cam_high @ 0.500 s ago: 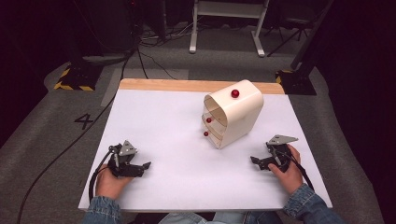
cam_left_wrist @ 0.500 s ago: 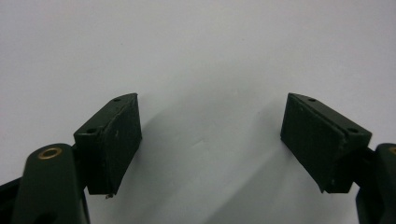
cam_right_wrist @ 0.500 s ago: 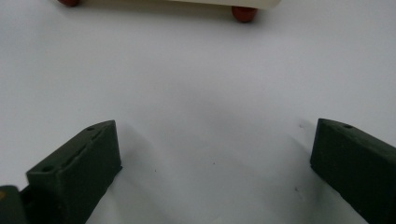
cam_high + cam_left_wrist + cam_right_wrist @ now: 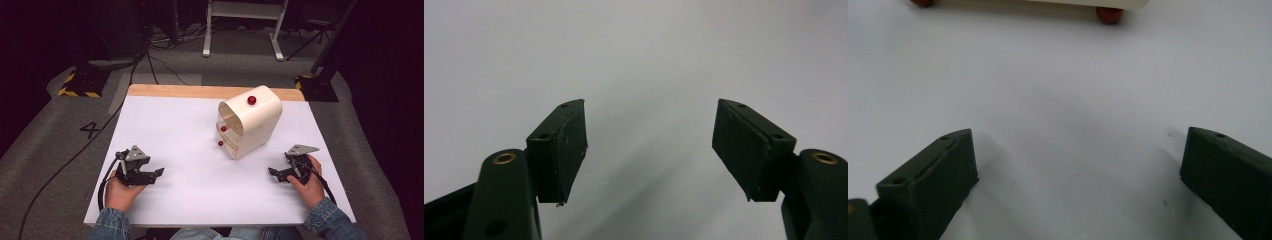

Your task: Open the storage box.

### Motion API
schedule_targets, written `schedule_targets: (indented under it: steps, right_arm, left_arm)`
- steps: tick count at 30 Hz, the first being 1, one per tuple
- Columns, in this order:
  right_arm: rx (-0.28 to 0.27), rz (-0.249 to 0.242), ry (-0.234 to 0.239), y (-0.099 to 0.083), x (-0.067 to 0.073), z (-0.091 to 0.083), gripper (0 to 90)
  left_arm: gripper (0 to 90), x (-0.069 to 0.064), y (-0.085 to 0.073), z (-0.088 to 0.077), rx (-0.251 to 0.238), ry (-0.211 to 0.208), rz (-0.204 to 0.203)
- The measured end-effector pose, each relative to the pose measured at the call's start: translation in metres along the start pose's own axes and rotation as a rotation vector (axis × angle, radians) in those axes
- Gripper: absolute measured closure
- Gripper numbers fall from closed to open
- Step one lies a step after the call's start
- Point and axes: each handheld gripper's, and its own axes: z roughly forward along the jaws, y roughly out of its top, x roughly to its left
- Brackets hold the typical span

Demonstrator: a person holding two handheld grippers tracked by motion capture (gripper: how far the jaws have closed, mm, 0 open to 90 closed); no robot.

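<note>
Cabinet (image 4: 252, 122) with three red knobs (image 4: 251, 100)

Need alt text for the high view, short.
A cream drawer cabinet with red knobs stands on a white table. A person's hands rest near its front edge, holding the open left gripper and right gripper.

Since half a second ago, neither gripper nor the cream drawer box (image 4: 250, 122) has visibly moved.
</note>
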Motion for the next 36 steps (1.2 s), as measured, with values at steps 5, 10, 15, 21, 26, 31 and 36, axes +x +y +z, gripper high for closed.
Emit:
schedule_targets:
  steps: [5, 10, 15, 21, 26, 31, 36]
  right_arm:
    - [0.000, 0.000, 0.000, 0.000, 0.000, 0.000, 1.5]
    - [0.000, 0.000, 0.000, 0.000, 0.000, 0.000, 1.5]
    - [0.000, 0.000, 0.000, 0.000, 0.000, 0.000, 1.5]
    - [-0.001, 0.000, 0.000, 0.000, 0.000, 0.000, 1.5]
    - [-0.001, 0.000, -0.001, 0.000, 0.000, 0.000, 1.5]
    - [-0.001, -0.001, -0.003, 0.000, 0.000, 0.000, 1.5]
    - [-0.001, -0.001, -0.003, 0.000, 0.000, 0.000, 1.5]
  left_arm:
    - [33.7, -0.016, 0.014, -0.015, -0.063, -0.057, 0.032]
    - [34.6, -0.032, 0.029, -0.021, -0.134, -0.084, 0.053]
    - [38.0, -0.040, 0.041, -0.018, -0.191, -0.121, 0.041]
    - [40.6, -0.043, 0.054, -0.007, -0.272, -0.122, 0.044]
    - [41.7, -0.047, 0.067, 0.006, -0.289, -0.119, 0.073]
    - [42.3, -0.048, 0.078, 0.023, -0.269, -0.128, 0.084]
    - [42.8, -0.050, 0.089, 0.039, -0.259, -0.136, 0.105]
